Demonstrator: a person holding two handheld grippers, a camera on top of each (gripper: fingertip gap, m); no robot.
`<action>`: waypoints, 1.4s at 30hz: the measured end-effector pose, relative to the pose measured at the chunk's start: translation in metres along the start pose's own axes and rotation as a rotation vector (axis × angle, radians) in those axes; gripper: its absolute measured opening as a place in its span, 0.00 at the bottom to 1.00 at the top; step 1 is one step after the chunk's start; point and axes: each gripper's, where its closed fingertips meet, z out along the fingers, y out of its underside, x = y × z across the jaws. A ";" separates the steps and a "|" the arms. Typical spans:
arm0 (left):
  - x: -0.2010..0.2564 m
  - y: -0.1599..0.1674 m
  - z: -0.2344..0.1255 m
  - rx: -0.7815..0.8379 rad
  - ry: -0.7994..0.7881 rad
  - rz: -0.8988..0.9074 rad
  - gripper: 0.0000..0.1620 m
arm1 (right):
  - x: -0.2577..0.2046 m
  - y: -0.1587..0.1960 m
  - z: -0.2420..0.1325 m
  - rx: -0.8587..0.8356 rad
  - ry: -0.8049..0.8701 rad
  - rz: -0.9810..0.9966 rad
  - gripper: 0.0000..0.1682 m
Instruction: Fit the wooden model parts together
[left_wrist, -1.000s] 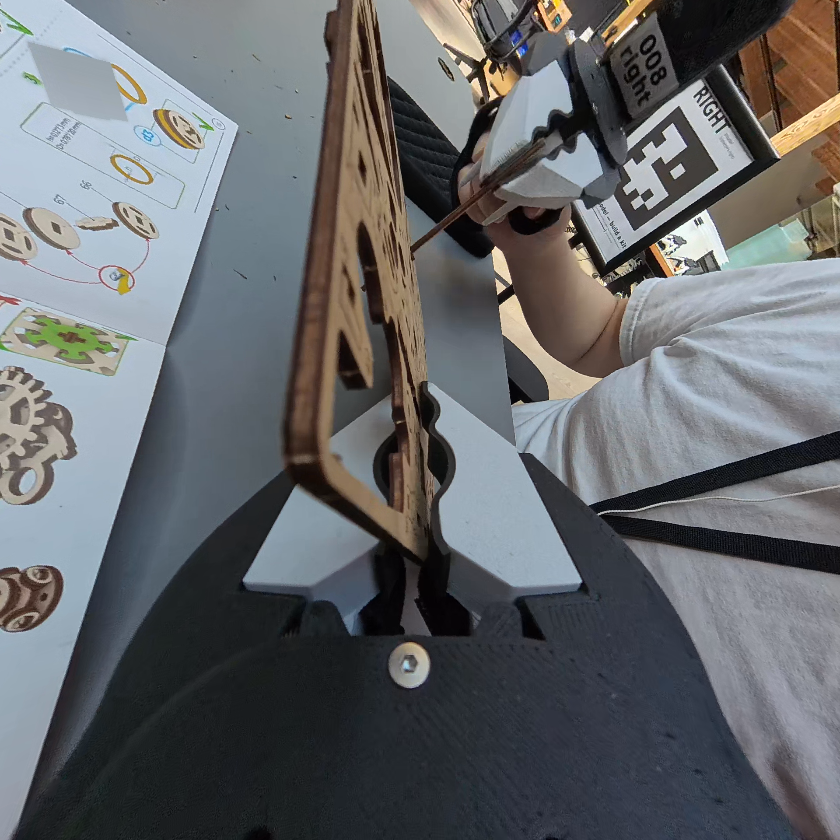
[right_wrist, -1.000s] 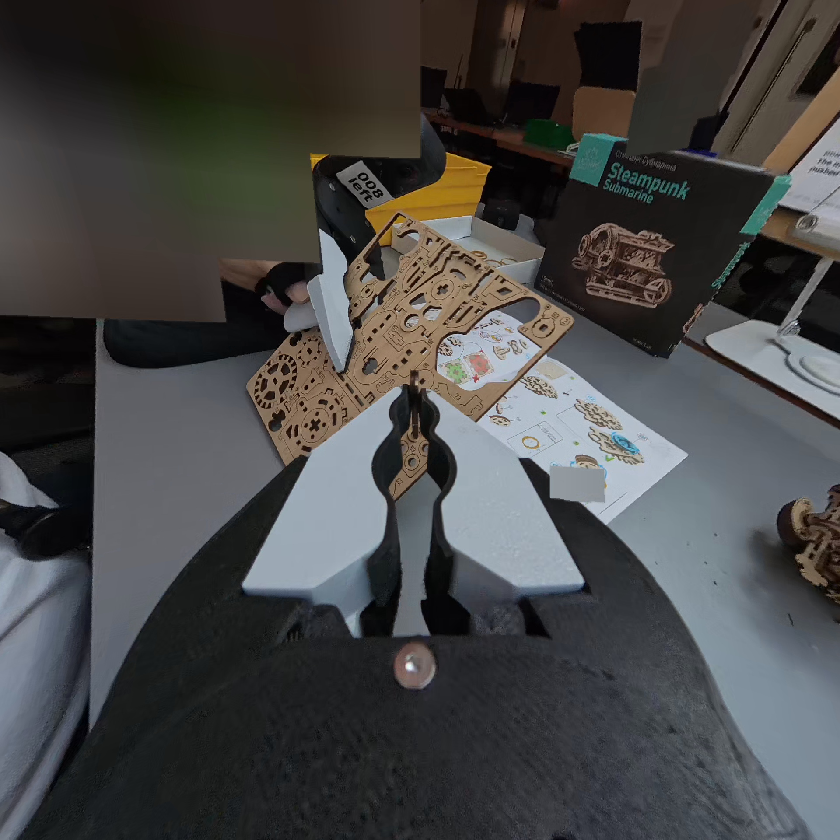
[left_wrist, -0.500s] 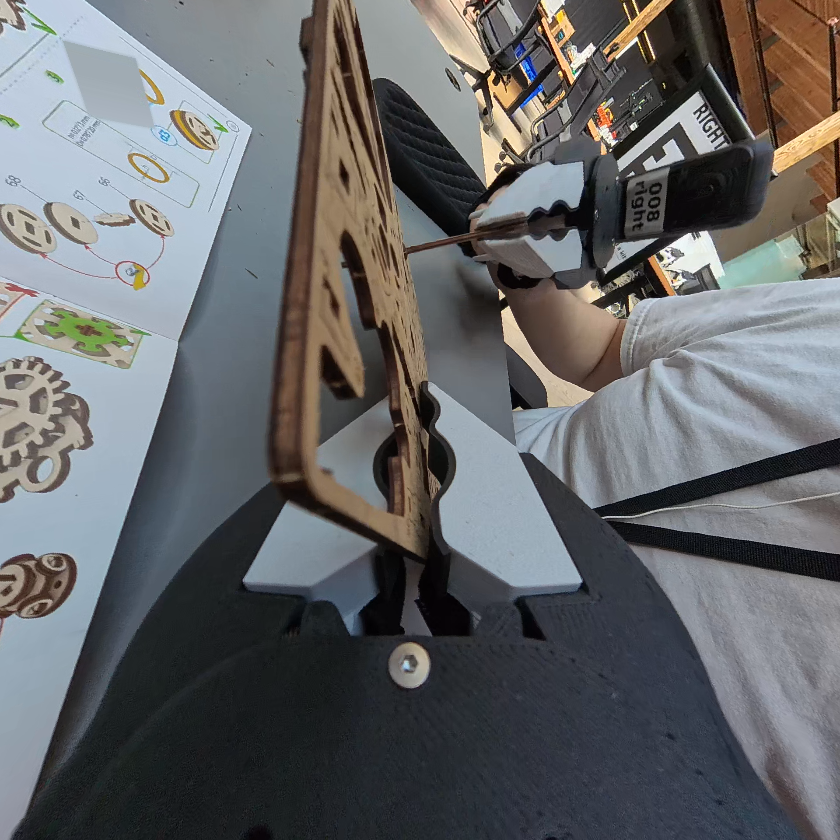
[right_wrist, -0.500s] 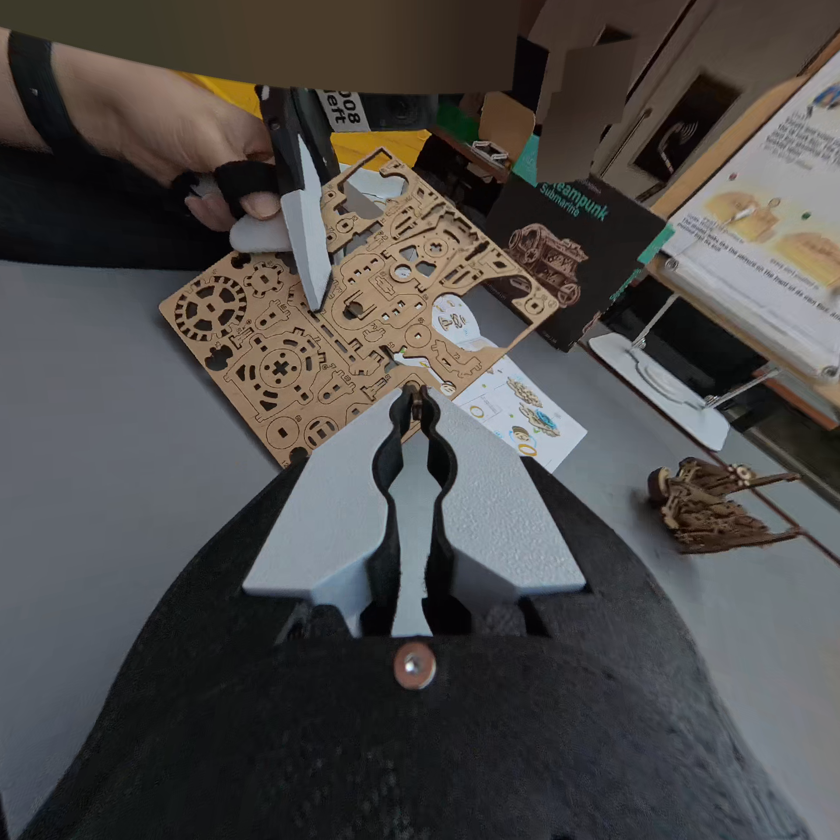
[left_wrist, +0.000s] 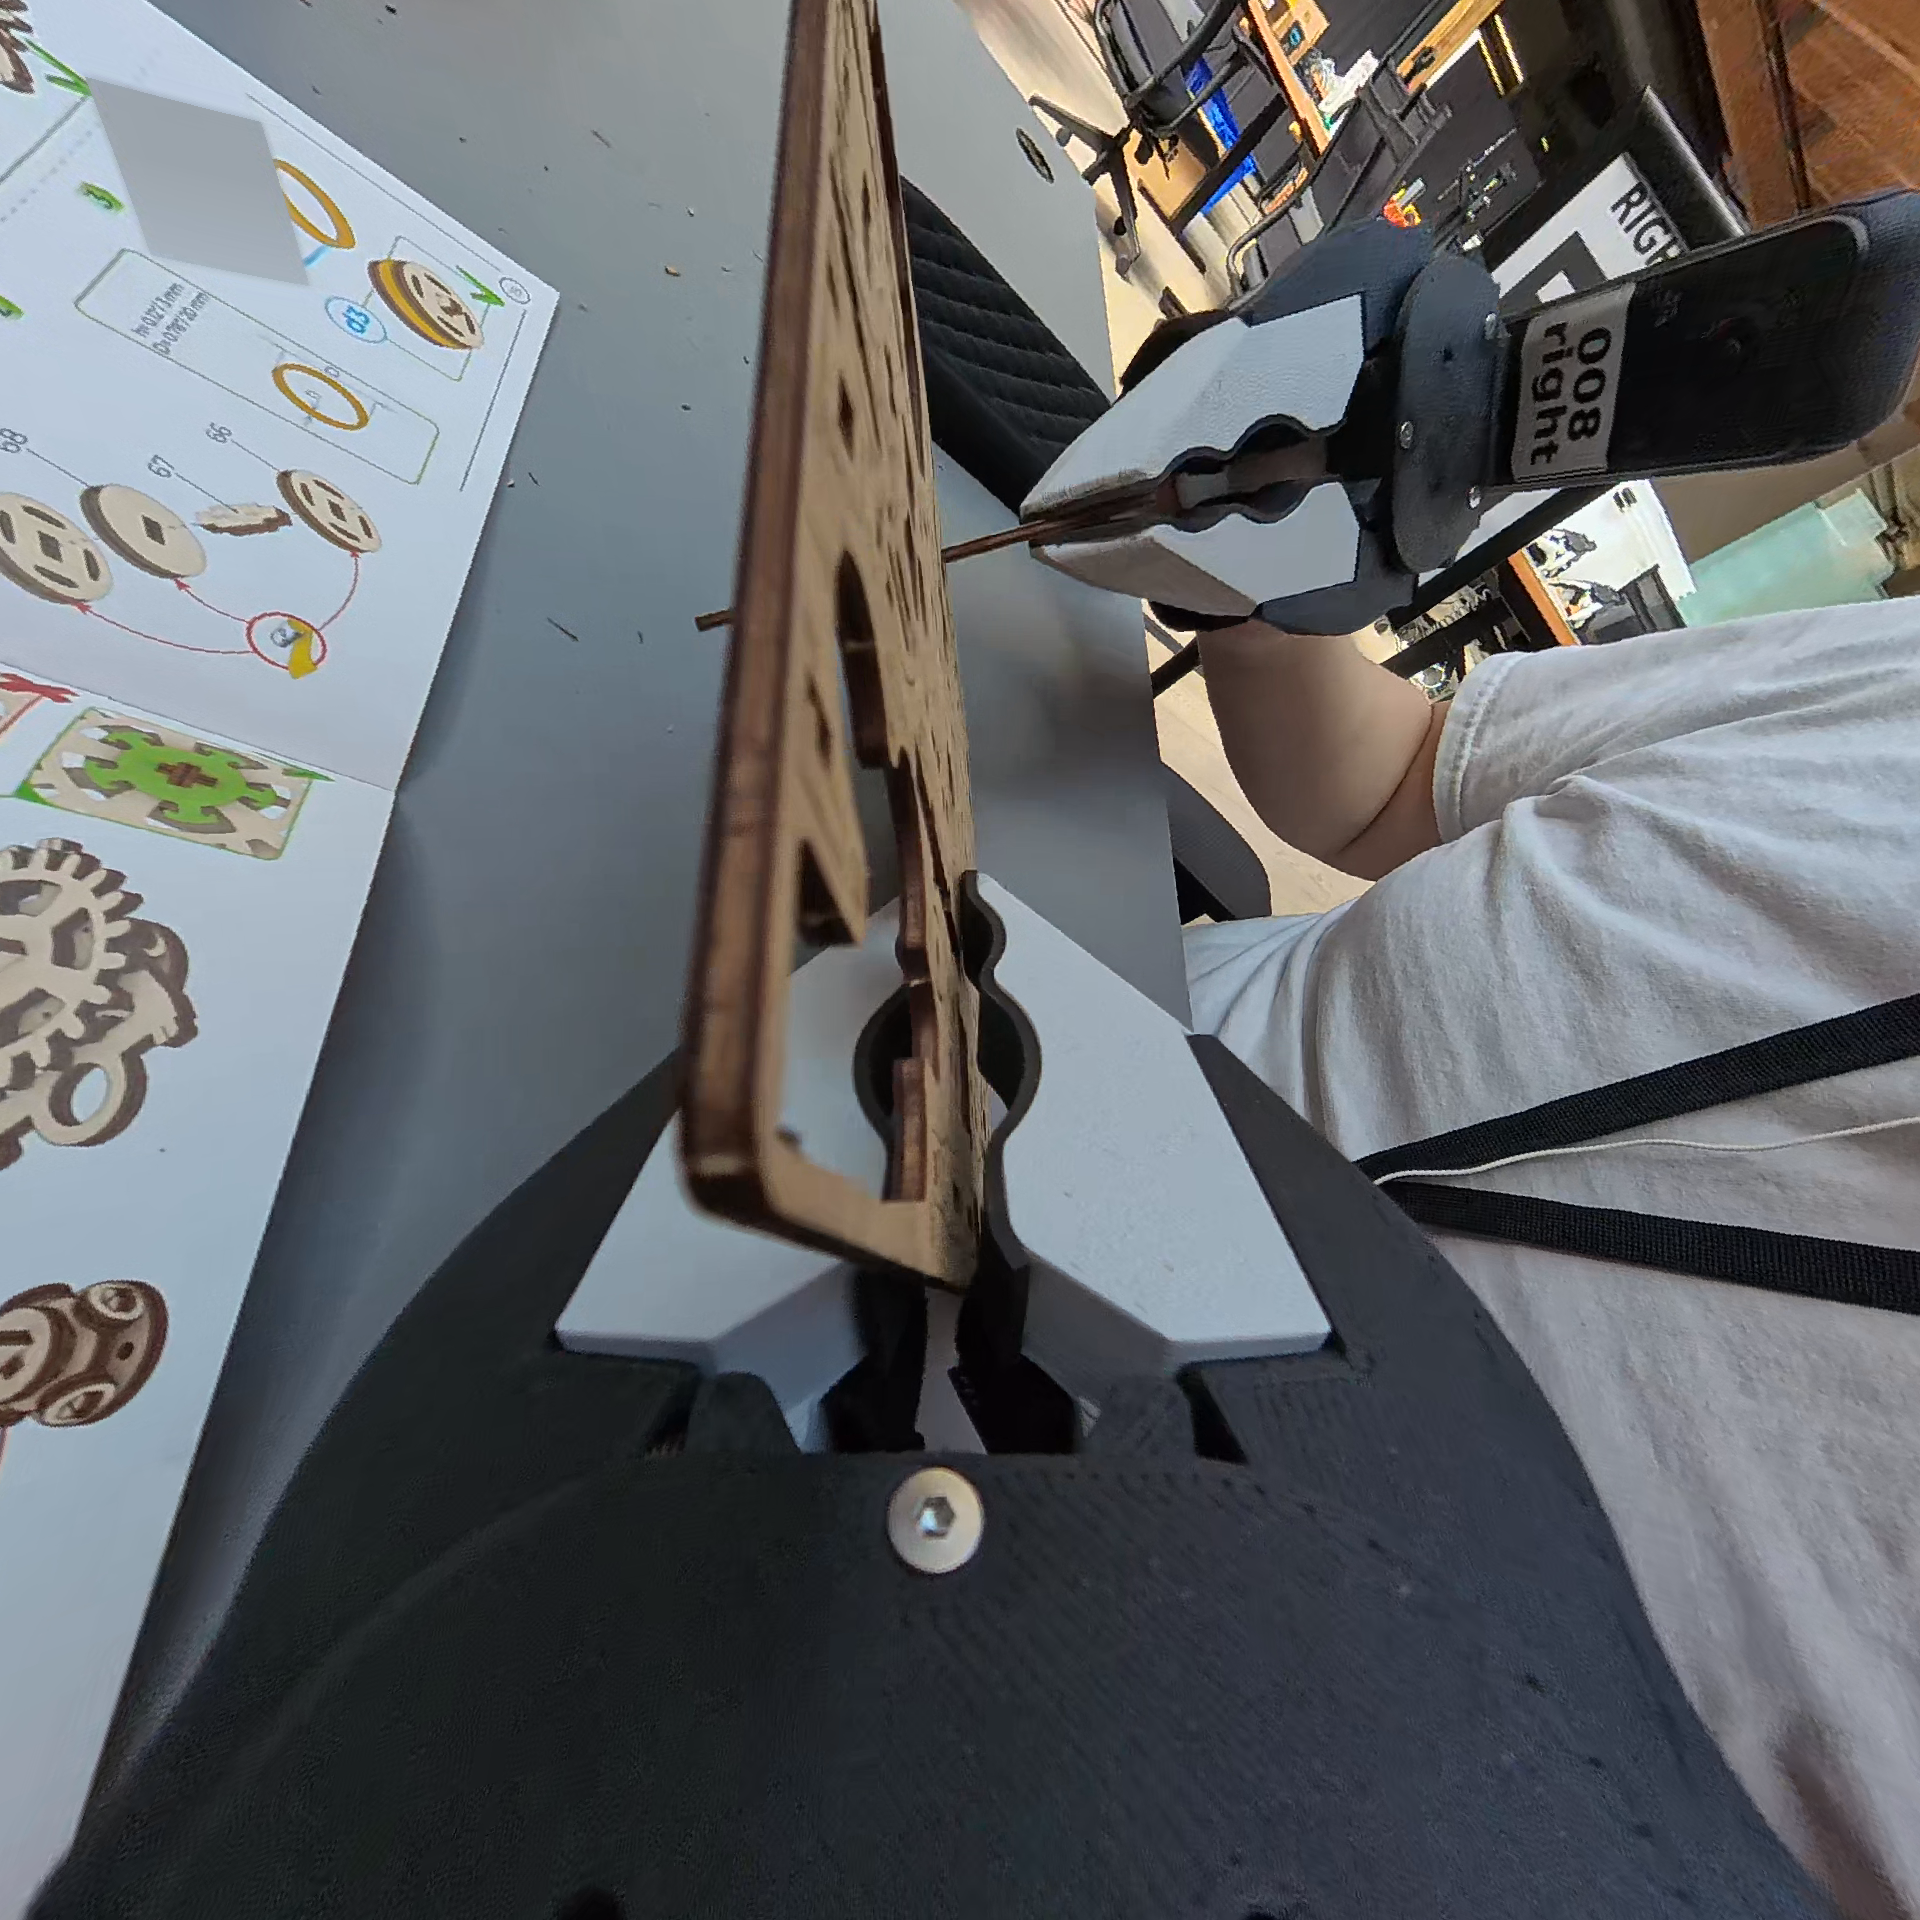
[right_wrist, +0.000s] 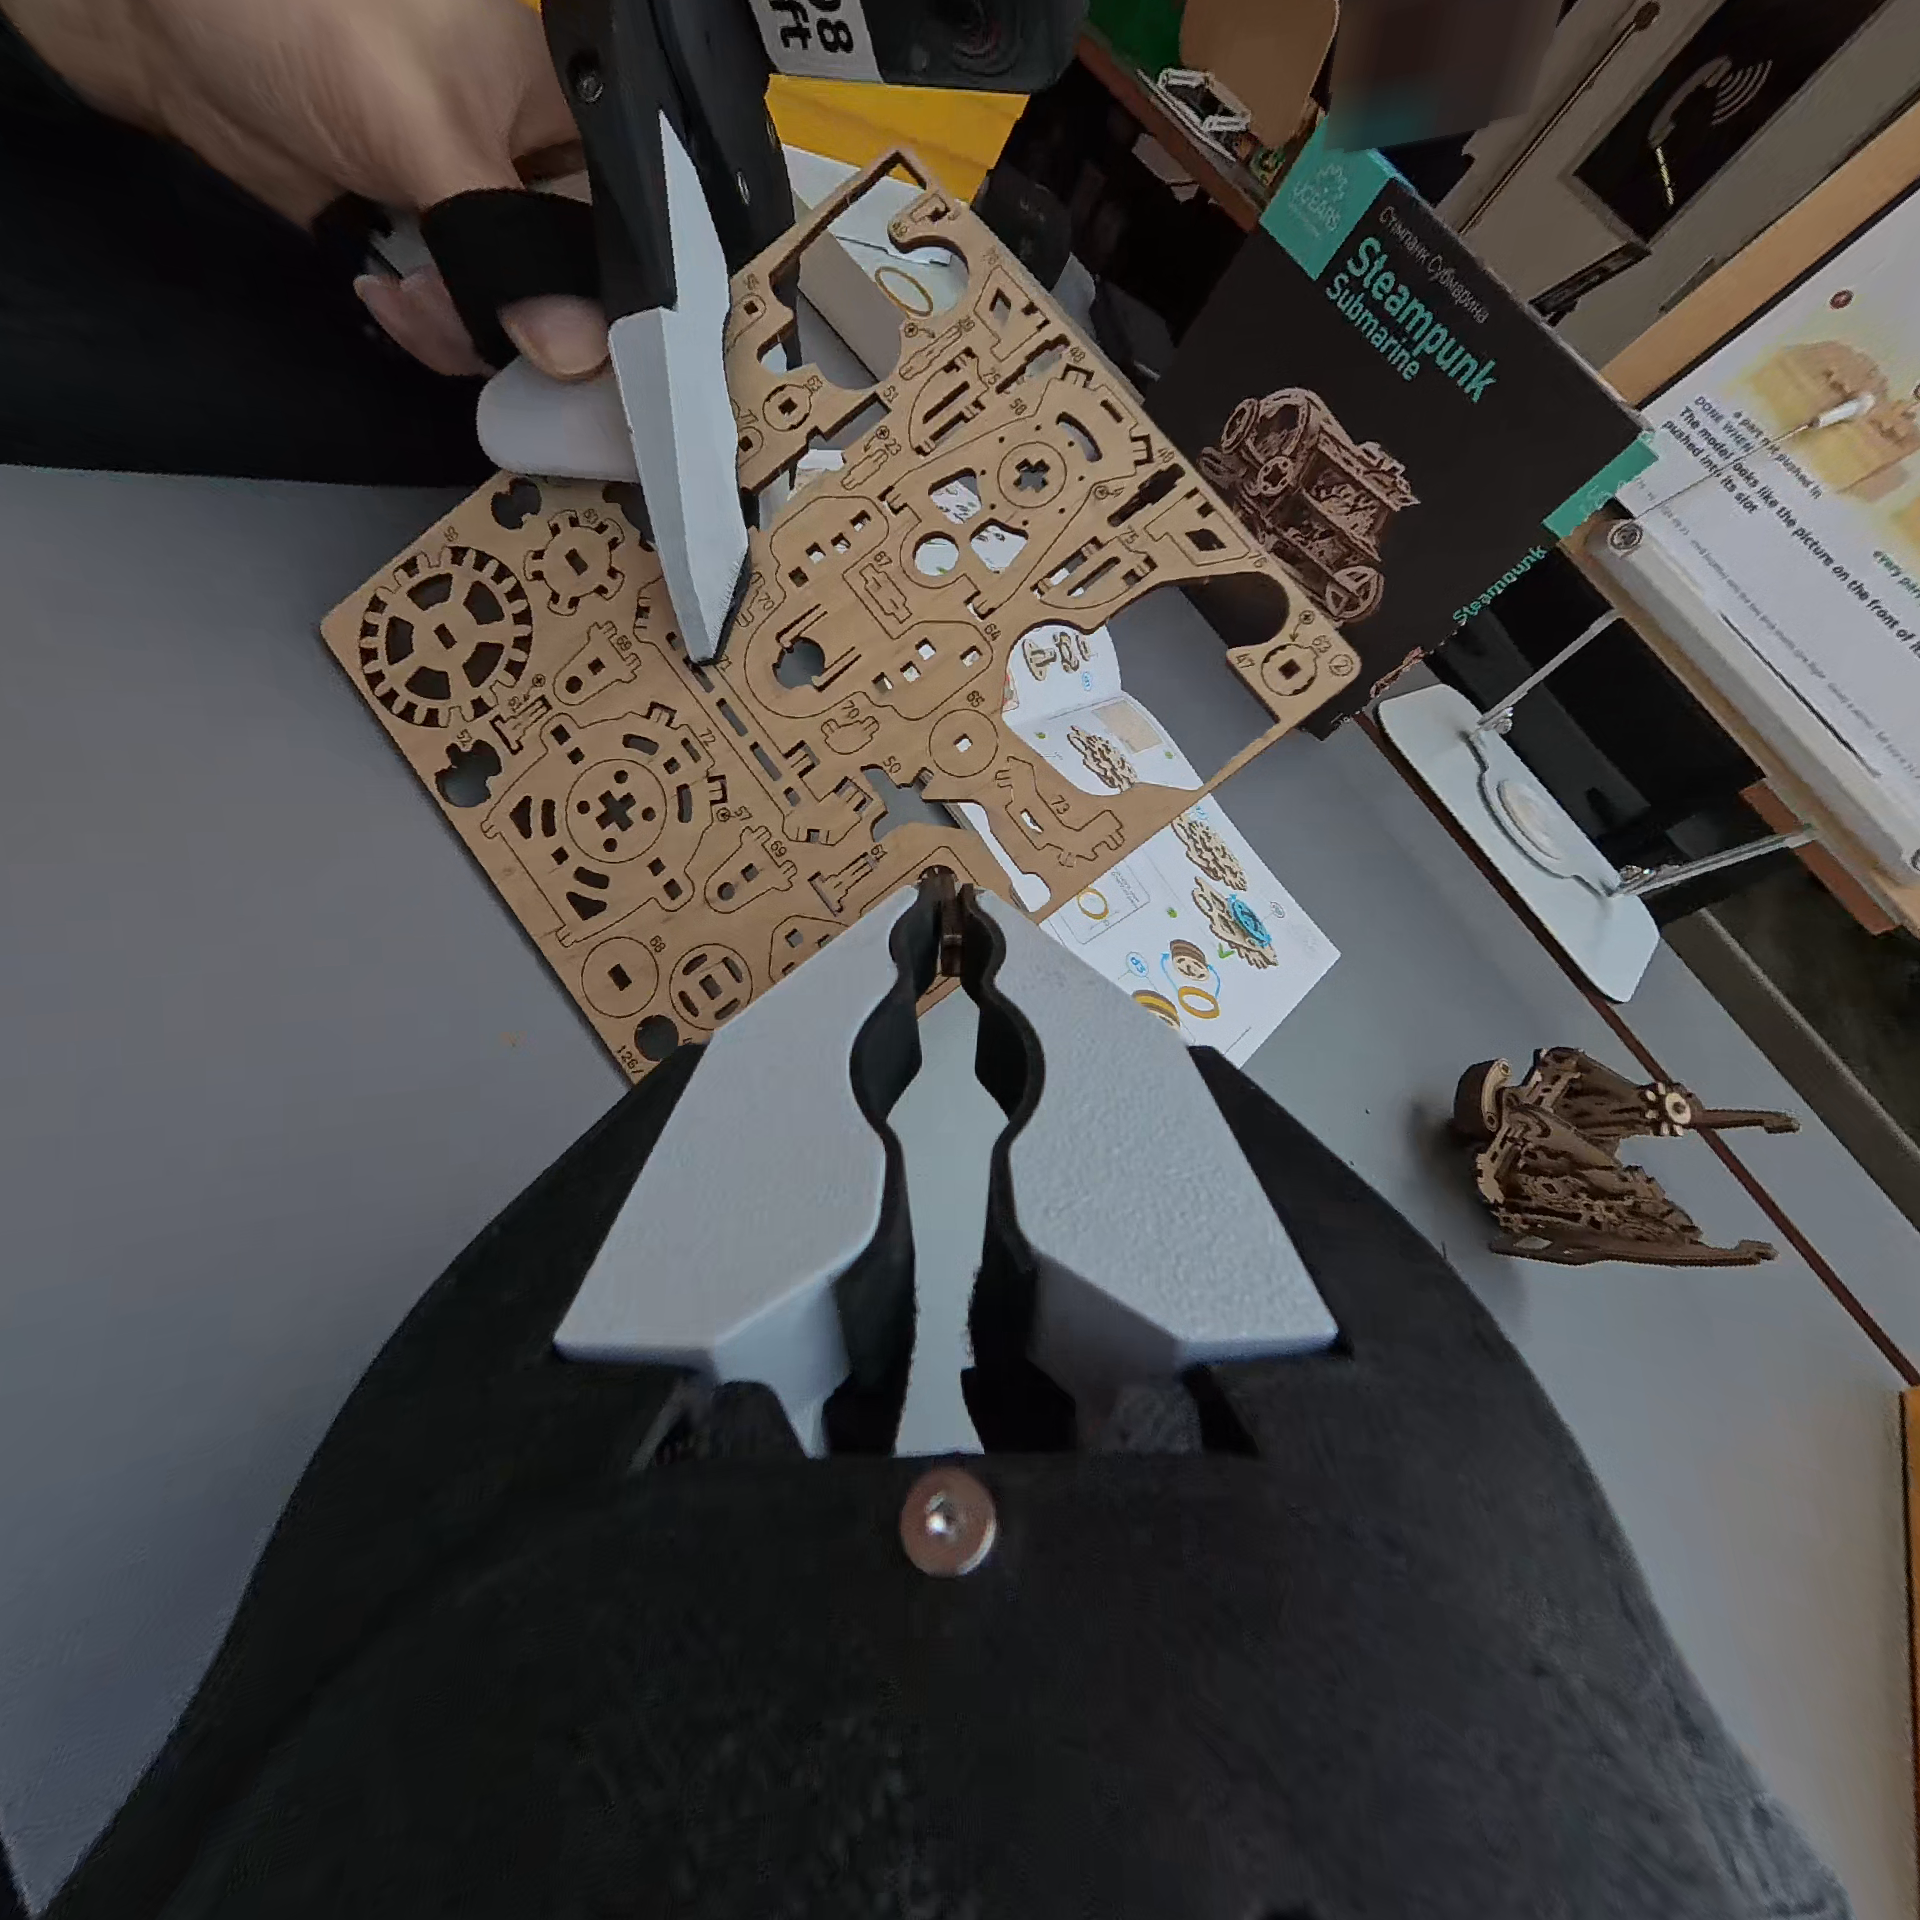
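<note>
- The right gripper (right_wrist: 943, 914) is pinching a thin dark wooden stick (left_wrist: 997, 539) between its closed fingers (right_wrist: 790, 1122), the tip reaching the near edge of the laser-cut wooden sheet (right_wrist: 831, 665).
- In the left wrist view, that stick is poking through the sheet (left_wrist: 831, 582) and sticking out slightly on its far side, with the right gripper (left_wrist: 1049, 520) just beside the panel.
- The left gripper (left_wrist: 966, 1081) is clamping the sheet edge-on, its fingers (left_wrist: 1122, 1164) closed on the panel's lower corner and holding it upright above the grey surface (left_wrist: 582, 520).
- From the right wrist view, the left gripper (right_wrist: 707, 623) is gripping the sheet from the upper left, a person's hand (right_wrist: 343, 135) wrapped around its handle.
- An instruction booklet (right_wrist: 1184, 935) is lying open on the surface (right_wrist: 260, 935) beneath and to the right of the sheet; it fills the left side of the left wrist view (left_wrist: 156, 623).
- A small, dark, partly built wooden model (right_wrist: 1579, 1174) is resting on the surface to the right, well apart from the sheet.
- Farther back, a dark product box (right_wrist: 1382, 436) is standing upright behind the sheet, with a document stand (right_wrist: 1538, 831) to its right.
- A person in a white shirt (left_wrist: 1610, 1039) is sitting at the right of the left wrist view.
</note>
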 end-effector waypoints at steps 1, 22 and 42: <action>-0.002 -0.001 -0.002 0.005 -0.007 -0.006 0.00 | 0.001 -0.002 -0.001 0.008 -0.007 0.026 0.01; 0.001 0.002 0.002 -0.006 0.031 -0.044 0.00 | -0.001 -0.016 -0.006 -0.134 -0.079 -0.008 0.01; -0.010 0.001 -0.008 0.021 0.042 -0.152 0.00 | 0.026 -0.035 -0.049 0.086 -0.141 0.244 0.01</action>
